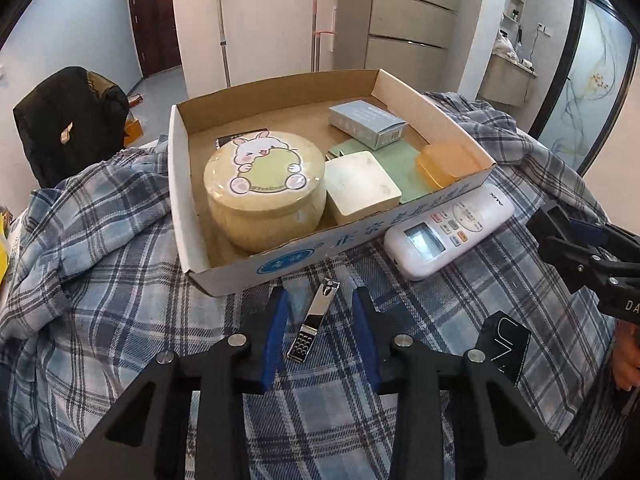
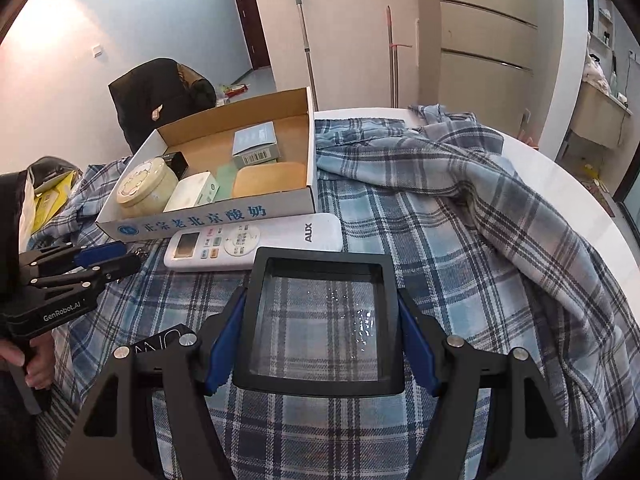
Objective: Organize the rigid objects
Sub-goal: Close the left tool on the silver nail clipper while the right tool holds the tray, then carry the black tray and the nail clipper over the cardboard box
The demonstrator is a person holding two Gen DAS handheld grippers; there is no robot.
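On plaid cloth (image 1: 120,300), just before box (image 1: 280,258): nail clipper (image 1: 316,318) lies flat between left gripper (image 1: 320,300) fingers, jaws spread, pads apart from clipper. Remote (image 1: 448,232) beside box front wall, right of clipper. Box holds round tin (image 1: 264,184), white case (image 1: 360,192), orange case (image 1: 446,164), grey carton (image 1: 366,124). Right gripper (image 2: 320,300) pinches black-framed clear tray (image 2: 320,320) by both side edges, just before remote (image 2: 252,240).
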